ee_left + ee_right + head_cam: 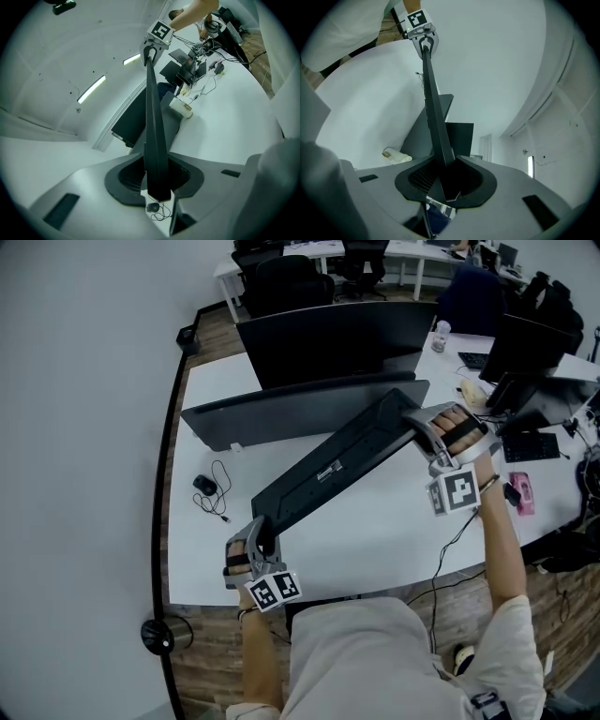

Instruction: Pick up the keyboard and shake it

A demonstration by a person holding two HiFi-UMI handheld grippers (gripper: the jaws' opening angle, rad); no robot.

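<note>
A long black keyboard (333, 465) hangs in the air above the white desk (375, 540), turned so its underside faces the head camera. My left gripper (263, 542) is shut on its near left end. My right gripper (419, 427) is shut on its far right end. In the left gripper view the keyboard (153, 131) runs edge-on from between the jaws up to the right gripper (151, 50). In the right gripper view the keyboard (436, 122) stretches edge-on away to the left gripper (424, 43).
Two dark monitors (333, 338) stand at the back of the desk. A black mouse (204, 486) with a coiled cable lies at the left. A pink object (521, 491) and another keyboard (531, 446) lie at the right. Office chairs (286, 282) stand beyond.
</note>
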